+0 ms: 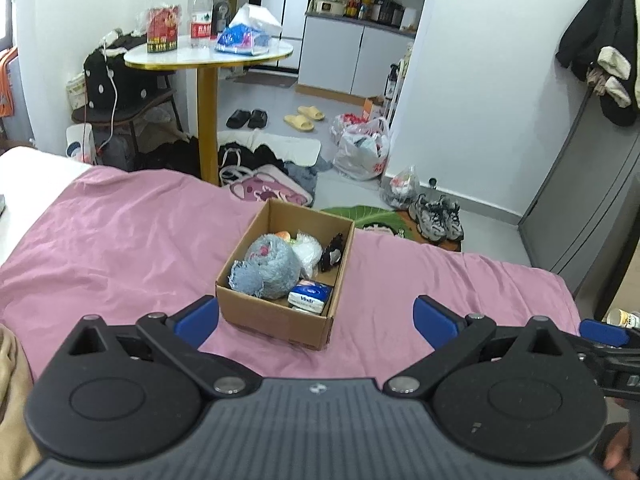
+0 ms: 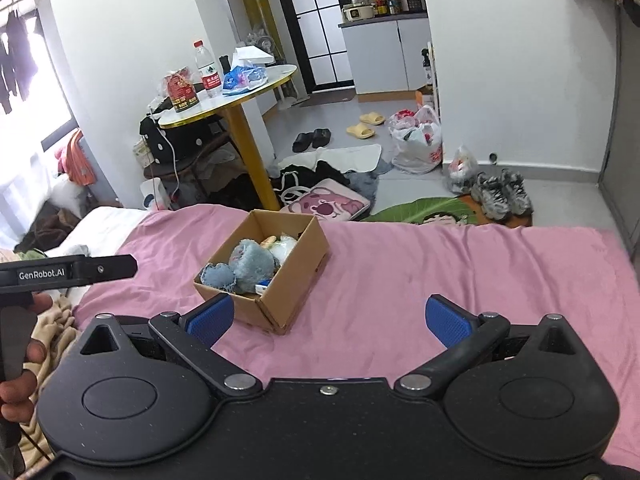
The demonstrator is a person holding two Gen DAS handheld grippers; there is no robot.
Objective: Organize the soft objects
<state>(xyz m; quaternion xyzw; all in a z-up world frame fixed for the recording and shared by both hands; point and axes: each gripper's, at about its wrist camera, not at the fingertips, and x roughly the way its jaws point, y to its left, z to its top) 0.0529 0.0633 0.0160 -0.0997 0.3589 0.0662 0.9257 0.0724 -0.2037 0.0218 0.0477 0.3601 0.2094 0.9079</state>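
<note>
So, sitting on the pink bedsheet (image 1: 120, 240): an open cardboard box (image 1: 276, 318), roughly mid-bed and close to the foot edge. Packed inside the box: a fluffy blue-grey plush toy (image 1: 272, 266) taking up the left half, a white crinkly soft bundle (image 1: 308, 252) just behind and right of it, something small and black (image 1: 332, 254) leaning against the right wall, and a blue tissue pack (image 1: 310, 296) in the near right corner. Also a bit of orange peeking out at the back of the box, too small to make out. Left hand-held gripper (image 1: 316, 314) hovering just in front of the box, blue pads spread wide, holding nothing, left pad almost touching the box's near left corner. Right hand-held gripper (image 2: 328, 316) also spread wide and empty, near and to the right of the box, over bare sheet. Beyond the box, off the bed: a round tabletop (image 1: 208, 54) on a yellow post with a water bottle (image 1: 201, 16) and a red package (image 1: 162, 30), slippers and sneakers on the floor, plastic bags by the wall.
</note>
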